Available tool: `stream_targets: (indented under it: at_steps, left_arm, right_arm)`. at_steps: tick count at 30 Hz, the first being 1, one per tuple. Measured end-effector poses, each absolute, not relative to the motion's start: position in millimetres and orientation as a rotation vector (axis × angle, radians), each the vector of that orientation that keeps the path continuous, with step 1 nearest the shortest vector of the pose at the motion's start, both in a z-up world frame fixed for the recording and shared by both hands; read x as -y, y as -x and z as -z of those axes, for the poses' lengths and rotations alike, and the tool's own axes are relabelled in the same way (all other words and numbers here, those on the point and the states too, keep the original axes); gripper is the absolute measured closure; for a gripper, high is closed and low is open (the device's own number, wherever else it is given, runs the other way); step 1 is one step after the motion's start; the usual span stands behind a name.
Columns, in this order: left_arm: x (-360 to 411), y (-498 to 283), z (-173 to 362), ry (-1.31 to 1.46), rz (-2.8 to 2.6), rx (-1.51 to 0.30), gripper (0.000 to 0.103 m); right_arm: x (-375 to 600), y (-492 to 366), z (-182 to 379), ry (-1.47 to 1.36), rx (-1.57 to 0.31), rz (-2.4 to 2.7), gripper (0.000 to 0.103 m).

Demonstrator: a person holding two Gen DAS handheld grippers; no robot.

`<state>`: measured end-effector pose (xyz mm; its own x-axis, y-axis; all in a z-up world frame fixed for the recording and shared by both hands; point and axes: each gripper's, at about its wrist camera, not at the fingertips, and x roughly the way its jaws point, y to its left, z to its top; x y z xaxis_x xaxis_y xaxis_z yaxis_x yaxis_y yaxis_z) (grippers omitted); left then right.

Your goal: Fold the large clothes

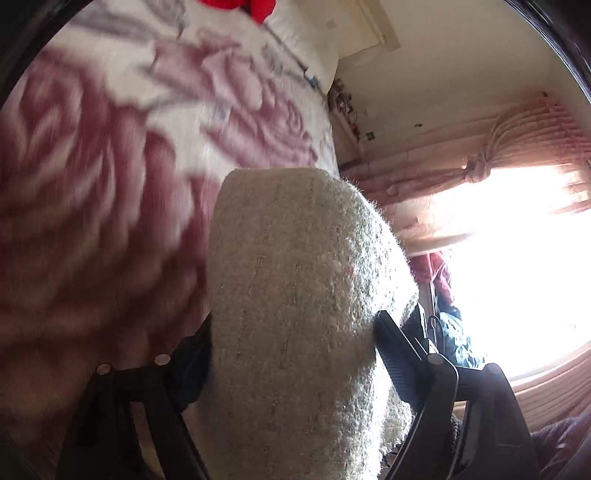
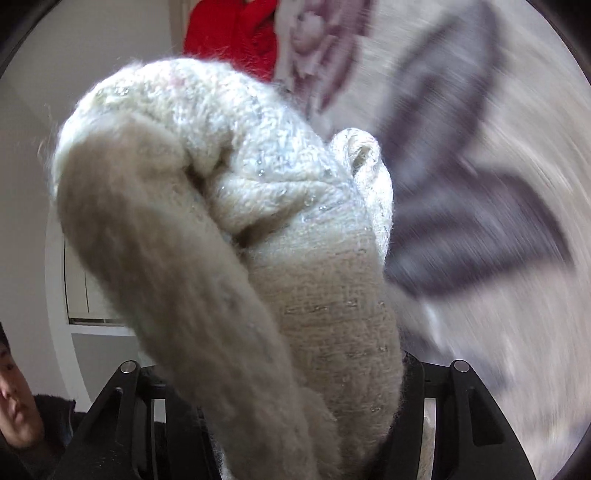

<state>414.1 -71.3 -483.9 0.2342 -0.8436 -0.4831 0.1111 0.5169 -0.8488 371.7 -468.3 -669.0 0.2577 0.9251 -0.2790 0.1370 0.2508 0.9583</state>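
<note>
While both clamp it, cream sweater (image 1: 295, 295) (image 2: 229, 236) bunches over bedspread (image 1: 110, 166).

Rose-print blanket (image 1: 110, 192) covers bed, blurred. Pale wall (image 1: 424, 85) beyond; pink curtain (image 1: 517, 136) knotted beside bright, blown-out window (image 1: 517, 266). Red cloth (image 2: 236, 33) at bed's far edge. White wall (image 2: 92, 48) in right wrist view.

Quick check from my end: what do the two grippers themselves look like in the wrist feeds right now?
Both are matte black. The left gripper shows ribbed finger pads, round silver fasteners on its frame, and a thin black cable looping along its right side. The right gripper has angular black finger brackets with slot cutouts and a silver fastener atop each. No sleeves or hands are visible.
</note>
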Motion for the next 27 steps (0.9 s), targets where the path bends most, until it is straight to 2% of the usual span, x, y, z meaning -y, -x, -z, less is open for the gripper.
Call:
stream_targets:
  at_steps: [4,8,12,17,22,25,27]
  left_arm:
    - [55,-491,478,0.774,0.762,-1.108,0.023]
    - [38,-564,498,0.780,0.756,-1.092,0.023]
    - [16,-638,539,0.796,0.716,-1.108,0.023]
    - [11,-672,595,0.761,0.652,-1.229,0.020]
    - [25,-669,576,0.673,0.674,-1.264,0.020]
    - [26,-657,549,0.538,0.553,-1.236,0.020]
    - [32,-639,526,0.405,0.423,-1.182,0.020]
  right_arm:
    - [447,-451,651,-1.151,-1.162,-0.786,0.046]
    - [424,-541,650,-1.096,-1.150,-0.797,0.046]
    - [380,-634,671,-1.032,-1.182,-0.787,0.046]
    - [360,-706,718,-1.026,-1.288,-0.681,0.045]
    - [383,-701,720,-0.987,-1.310,-0.607,0.026]
    - [401,-684,688,-0.771,-1.324,-0.456,0.015]
    - [408,-670,667,-0.650,-1.320,-0.334,0.014]
